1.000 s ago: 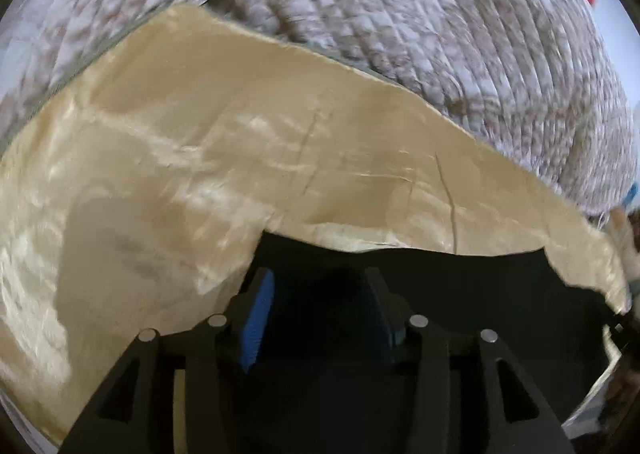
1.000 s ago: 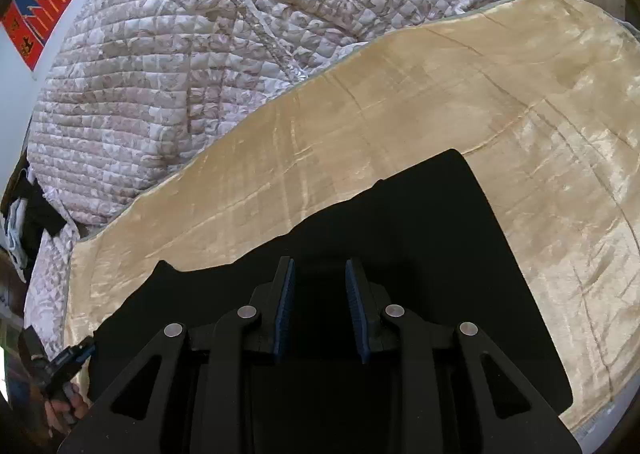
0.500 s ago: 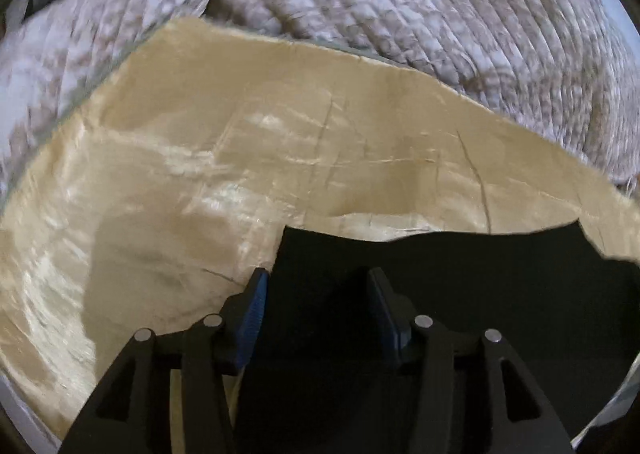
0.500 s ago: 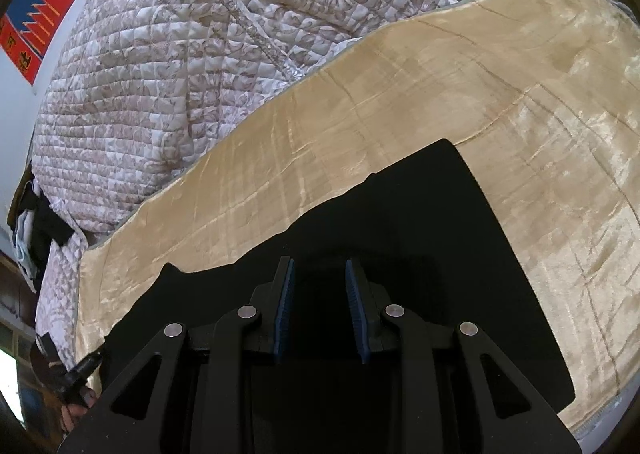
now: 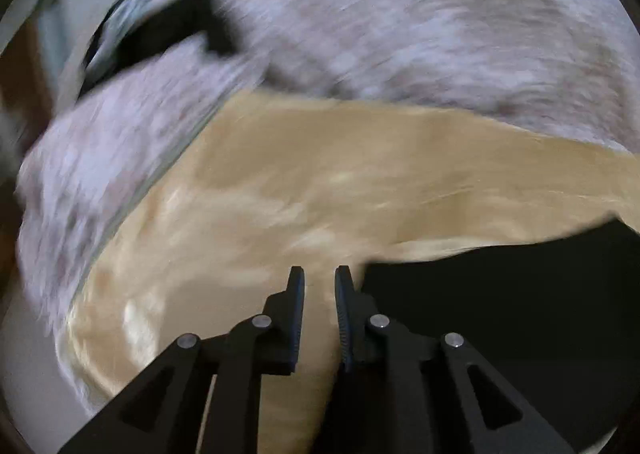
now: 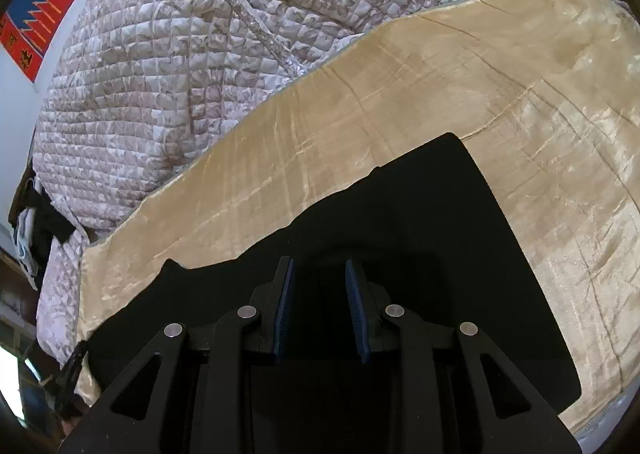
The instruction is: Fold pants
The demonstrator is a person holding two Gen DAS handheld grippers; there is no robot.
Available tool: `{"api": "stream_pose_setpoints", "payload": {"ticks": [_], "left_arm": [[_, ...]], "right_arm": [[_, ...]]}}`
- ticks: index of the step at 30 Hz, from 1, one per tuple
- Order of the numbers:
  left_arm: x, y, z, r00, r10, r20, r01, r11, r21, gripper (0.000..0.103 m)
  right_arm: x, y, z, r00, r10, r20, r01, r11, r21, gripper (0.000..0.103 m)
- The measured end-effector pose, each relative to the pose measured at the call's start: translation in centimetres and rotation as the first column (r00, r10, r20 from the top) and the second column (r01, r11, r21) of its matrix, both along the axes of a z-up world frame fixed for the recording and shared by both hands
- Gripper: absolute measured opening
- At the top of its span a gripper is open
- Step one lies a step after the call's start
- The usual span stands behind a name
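Note:
The black pants point(image 6: 400, 238) lie flat on a shiny beige blanket point(image 6: 480, 86). In the right wrist view my right gripper point(image 6: 318, 286) is open and empty, hovering over the middle of the pants. In the blurred left wrist view my left gripper point(image 5: 319, 286) hangs over the beige blanket point(image 5: 320, 182) just left of the pants' edge point(image 5: 500, 294). Its fingers stand a narrow gap apart with nothing between them.
A quilted grey-and-white bedspread point(image 6: 180, 54) is heaped behind the blanket and also shows in the left wrist view point(image 5: 400, 14). A red and blue wall poster point(image 6: 48, 6) is at upper left. The bed's near edge point(image 6: 600, 414) runs at lower right.
My left gripper has swung left off the pants, lifted, and narrowed its jaws; that view is now motion-blurred. The right gripper has stayed over the pants.

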State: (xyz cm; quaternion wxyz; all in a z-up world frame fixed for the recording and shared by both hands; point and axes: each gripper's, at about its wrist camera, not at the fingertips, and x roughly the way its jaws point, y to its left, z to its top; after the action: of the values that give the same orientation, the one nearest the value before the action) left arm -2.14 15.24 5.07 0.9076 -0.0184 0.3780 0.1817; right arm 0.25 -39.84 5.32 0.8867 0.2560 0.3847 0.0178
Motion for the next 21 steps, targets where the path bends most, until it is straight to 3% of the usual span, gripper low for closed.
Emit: {"api": "stream_pose_setpoints", "payload": {"ticks": [2,4,6,7,8,10,12,14,17,21], "left_arm": [[-0.5,2.0,0.6,0.998,0.029,0.054,-0.018,0.983,-0.185,0.019],[-1.1,2.0,1.7,0.993,-0.010,0.120,0.041,0.965,-0.258,0.020],[-0.8,0.4,2.2,0.984,-0.088,0.155,0.127,0.955,-0.269,0.022],[-0.6,-0.5,1.9,0.979,-0.133,0.156,0.173,0.944,-0.281,0.031],[-0.1,-1.6,1.5,0.972,-0.184,0.146,0.220,0.930,-0.295,0.041],[1.8,-2.8,-0.2,0.972,-0.226,0.063,0.234,0.933,-0.275,0.046],[4.0,-3.0,-2.7,0.978,-0.196,-0.075,0.172,0.954,-0.245,0.045],[4.2,-2.6,-3.0,0.985,-0.165,-0.054,0.147,0.958,-0.245,0.045],[3.5,-1.7,-2.1,0.996,-0.087,-0.031,0.078,0.972,-0.220,0.045],[1.8,0.1,-1.9,0.999,-0.040,-0.016,0.034,0.956,-0.293,0.045]], "right_arm": [[-0.1,0.0,0.1,1.000,0.000,0.002,0.000,1.000,-0.015,0.026],[-0.2,0.1,0.1,1.000,0.000,0.004,0.000,0.999,-0.042,0.026],[-0.2,0.3,0.1,1.000,0.001,0.005,0.000,0.997,-0.083,0.026],[-0.1,0.5,0.1,1.000,0.004,0.005,-0.004,0.994,-0.107,0.026],[0.0,0.6,0.1,1.000,0.013,0.005,-0.013,0.990,-0.137,0.026],[0.3,0.8,-0.2,1.000,0.030,0.006,-0.028,0.979,-0.201,0.026],[0.3,-0.1,-0.6,0.999,-0.034,0.004,0.034,0.967,-0.254,0.026],[0.1,-1.1,-0.7,0.997,-0.071,0.023,0.074,0.974,-0.216,0.026],[-0.8,-1.7,-0.3,0.988,-0.151,0.038,0.155,0.942,-0.297,0.026],[-1.9,-0.7,-0.2,0.995,-0.091,0.039,0.098,0.950,-0.295,0.026]]}}
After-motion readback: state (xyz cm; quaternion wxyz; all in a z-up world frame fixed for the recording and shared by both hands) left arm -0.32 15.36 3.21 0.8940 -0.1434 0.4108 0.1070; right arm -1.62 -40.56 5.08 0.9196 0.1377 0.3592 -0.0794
